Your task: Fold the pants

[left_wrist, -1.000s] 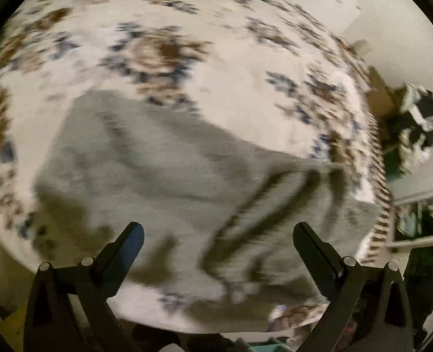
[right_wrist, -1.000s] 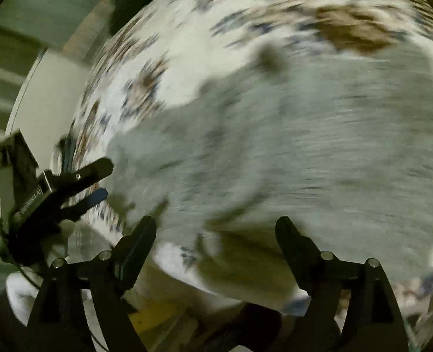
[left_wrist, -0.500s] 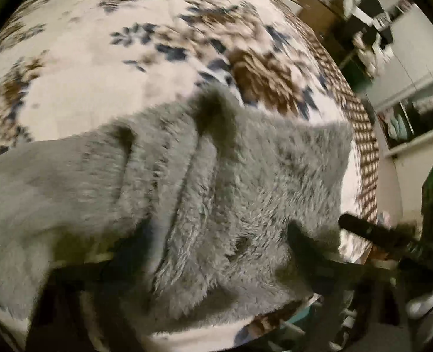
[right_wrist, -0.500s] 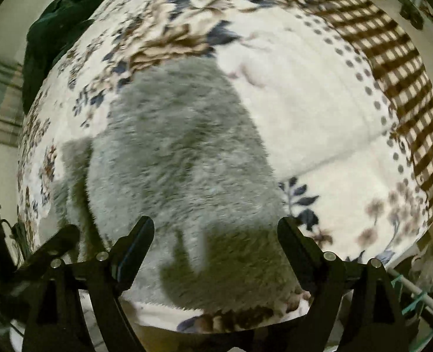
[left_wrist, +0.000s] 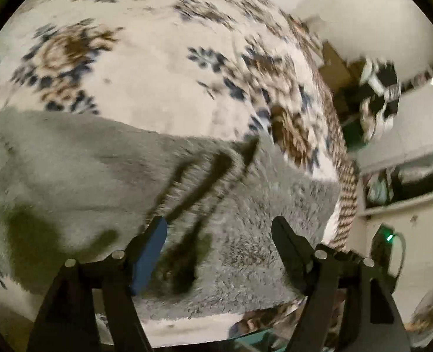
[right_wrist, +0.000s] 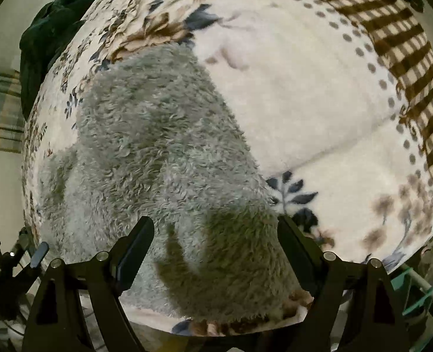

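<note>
Grey fuzzy pants [left_wrist: 105,182] lie flat on a floral blanket [left_wrist: 146,67] near its front edge. In the left wrist view they span from the left edge to the right, with dark creases [left_wrist: 204,182] in the middle. My left gripper [left_wrist: 219,228] is open and empty just above the pants' near edge. In the right wrist view the pants [right_wrist: 157,158] run away from me as a long strip. My right gripper [right_wrist: 215,228] is open and empty above their near end. The left gripper's fingertip [right_wrist: 39,254] shows at the lower left there.
The blanket [right_wrist: 304,94] covers a bed and has a brown checked border [right_wrist: 404,44] at the right. A dark green garment [right_wrist: 52,26] lies at the far left corner. Shelves and clutter [left_wrist: 392,152] stand beyond the bed's right side.
The left wrist view has swung back and lifted off the pants; its fingers, buried in the fleece half a second ago, now hover open. The right gripper has barely moved since then.
</note>
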Available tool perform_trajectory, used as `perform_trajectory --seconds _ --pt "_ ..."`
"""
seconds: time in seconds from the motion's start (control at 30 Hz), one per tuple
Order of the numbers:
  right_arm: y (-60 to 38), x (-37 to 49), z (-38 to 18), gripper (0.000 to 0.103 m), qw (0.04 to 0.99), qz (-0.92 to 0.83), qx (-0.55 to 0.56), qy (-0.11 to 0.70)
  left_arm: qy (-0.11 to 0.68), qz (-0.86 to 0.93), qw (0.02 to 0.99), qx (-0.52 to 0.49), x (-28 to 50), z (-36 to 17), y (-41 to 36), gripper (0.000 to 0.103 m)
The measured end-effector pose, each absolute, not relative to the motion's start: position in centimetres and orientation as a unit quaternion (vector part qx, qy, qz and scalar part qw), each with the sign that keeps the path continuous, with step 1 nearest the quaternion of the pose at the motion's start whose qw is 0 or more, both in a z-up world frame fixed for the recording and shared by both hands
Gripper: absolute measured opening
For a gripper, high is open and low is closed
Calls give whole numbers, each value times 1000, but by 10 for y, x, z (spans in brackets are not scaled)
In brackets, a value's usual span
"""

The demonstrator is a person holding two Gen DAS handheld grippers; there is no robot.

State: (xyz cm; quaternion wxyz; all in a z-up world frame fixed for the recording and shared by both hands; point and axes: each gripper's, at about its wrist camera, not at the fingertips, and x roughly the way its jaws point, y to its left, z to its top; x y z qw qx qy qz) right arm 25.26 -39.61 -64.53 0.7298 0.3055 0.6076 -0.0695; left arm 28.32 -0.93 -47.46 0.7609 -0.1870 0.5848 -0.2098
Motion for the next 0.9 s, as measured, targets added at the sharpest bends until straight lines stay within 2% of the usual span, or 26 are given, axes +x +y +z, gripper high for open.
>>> perform_trajectory --seconds 0.1,0.17,0.2,0.6,0.63,0.67,0.7,0.73,0.77,0.9 --pt "-398 254 -651 88 723 -72 307 614 607 -225 746 -157 280 -487 -40 70" --pt "-399 255 -654 88 721 -74 307 617 602 -232 754 -120 274 -494 -55 12" --pt "-401 256 -655 88 720 -76 308 617 606 -231 753 -106 273 -498 -59 0" --pt "-403 268 -648 88 728 -65 308 609 577 -216 745 -256 241 -458 19 1" --pt "-403 268 -648 88 727 -64 307 610 579 -218 743 -255 244 -458 17 5" --pt "-403 268 -648 88 727 -64 308 610 590 -221 739 -238 247 -460 11 21" --pt "-403 268 -649 88 725 -63 311 611 601 -230 733 -220 250 -462 2 32" --pt "-403 267 -649 88 725 -63 312 611 603 -240 732 -208 252 -464 -8 55" --pt "-403 268 -649 88 725 -64 311 612 602 -248 732 -202 252 -464 -14 60" --pt "-404 267 -651 88 724 -66 309 613 608 -268 735 -133 250 -475 -58 60"
